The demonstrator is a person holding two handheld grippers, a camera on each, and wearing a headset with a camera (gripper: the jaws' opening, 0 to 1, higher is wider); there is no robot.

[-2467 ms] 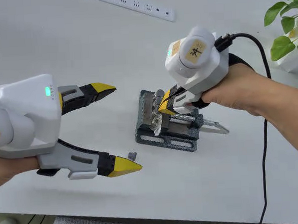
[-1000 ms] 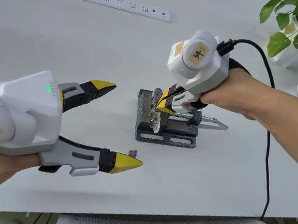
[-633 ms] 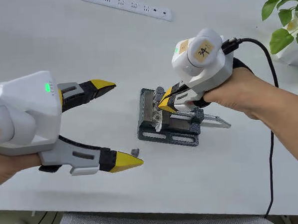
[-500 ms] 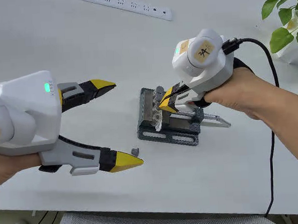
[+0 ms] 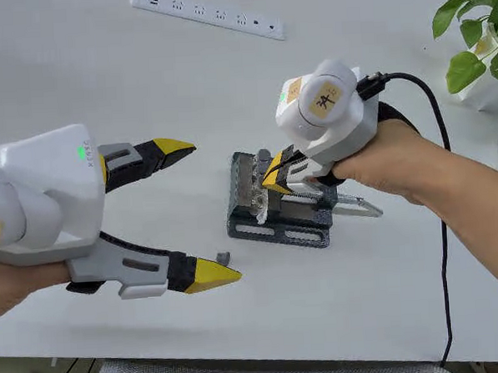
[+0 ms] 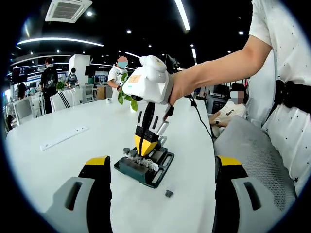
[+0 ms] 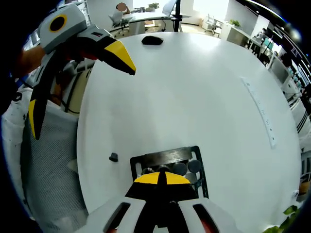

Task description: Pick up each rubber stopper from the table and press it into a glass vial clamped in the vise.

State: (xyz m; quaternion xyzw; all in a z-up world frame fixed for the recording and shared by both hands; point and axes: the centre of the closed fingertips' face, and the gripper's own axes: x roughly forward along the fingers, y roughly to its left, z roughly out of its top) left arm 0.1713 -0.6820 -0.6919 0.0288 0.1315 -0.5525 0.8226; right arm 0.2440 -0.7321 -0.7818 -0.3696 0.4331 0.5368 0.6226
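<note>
At the near edge of the white bench (image 5: pixel 339 307), the left gripper (image 5: pixel 210 210) hangs with its fingers spread wide and holding nothing. Its tips are aimed toward the work, a pose that reads as waiting its turn. Just beside its lower fingertip, a small grey rubber stopper (image 5: pixel 223 258) lies loose on the bench, apart from the vise and not yet picked up. The open fingers look placed to take it next.

Beyond it, mid-bench, the dark metal vise (image 5: pixel 276 228) clamps a row of glass vials (image 5: pixel 257 204) upright, so neither gripper has to steady them. The right gripper (image 5: pixel 275 177) points steeply down onto the row from above, its yellow-tipped fingers shut tip to tip over the vials. The right gripper view shows the tips meeting directly above the vise, with round grey seated stoppers (image 7: pixel 187 167) in vial mouths just beside them. Whether a stopper is pinched between or beneath the tips cannot be told. The steep angle suits a straight downward push, so the step in hand is judged to be pressing a stopper home. The vise's screw handle (image 5: pixel 363 205) juts out below the person's hand.

A black cable (image 5: pixel 438 168) trails from the right gripper toward the bench's near edge. Farther back, a white power strip (image 5: pixel 211 13) lies on the bench and a potted plant (image 5: pixel 475 33) stands at the far right, both well apart from the work.
</note>
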